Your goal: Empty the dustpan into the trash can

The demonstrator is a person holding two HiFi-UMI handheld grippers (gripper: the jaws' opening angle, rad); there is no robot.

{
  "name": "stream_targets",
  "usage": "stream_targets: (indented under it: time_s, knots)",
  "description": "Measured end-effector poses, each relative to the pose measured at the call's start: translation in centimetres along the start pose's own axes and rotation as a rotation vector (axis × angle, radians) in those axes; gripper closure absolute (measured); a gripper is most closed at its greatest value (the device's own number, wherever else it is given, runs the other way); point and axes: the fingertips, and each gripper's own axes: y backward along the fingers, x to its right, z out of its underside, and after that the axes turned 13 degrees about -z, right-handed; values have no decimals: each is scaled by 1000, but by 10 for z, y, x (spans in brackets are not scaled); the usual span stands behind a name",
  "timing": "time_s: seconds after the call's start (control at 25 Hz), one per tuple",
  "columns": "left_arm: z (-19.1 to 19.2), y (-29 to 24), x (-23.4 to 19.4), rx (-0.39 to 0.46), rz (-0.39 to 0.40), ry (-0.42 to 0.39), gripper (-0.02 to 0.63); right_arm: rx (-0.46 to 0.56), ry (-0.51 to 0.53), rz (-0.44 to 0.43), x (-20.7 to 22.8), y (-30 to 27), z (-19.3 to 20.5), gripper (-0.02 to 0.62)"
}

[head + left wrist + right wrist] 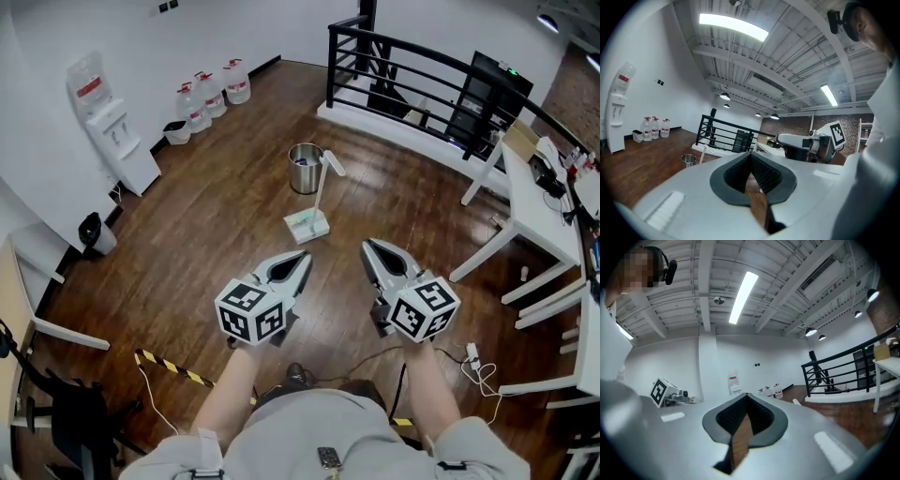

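Observation:
A white long-handled dustpan stands on the wooden floor, its handle leaning up to the right. Just beyond it stands a round steel trash can, which the left gripper view shows small at the left. My left gripper and right gripper are held side by side above the floor, short of the dustpan and apart from it. Both point toward it, level. The jaws of each meet at the tips with nothing between them.
A water dispenser and water jugs stand along the left wall. A black railing runs across the back. White desks fill the right side. Yellow-black tape and cables lie near my feet.

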Motion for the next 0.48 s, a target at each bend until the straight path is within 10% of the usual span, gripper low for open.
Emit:
stream_targets:
  time_s: [0.48]
  knots:
    - [-14, -69, -62, -49, 47, -9, 620, -26, -26, 51, 64, -69, 6, 597]
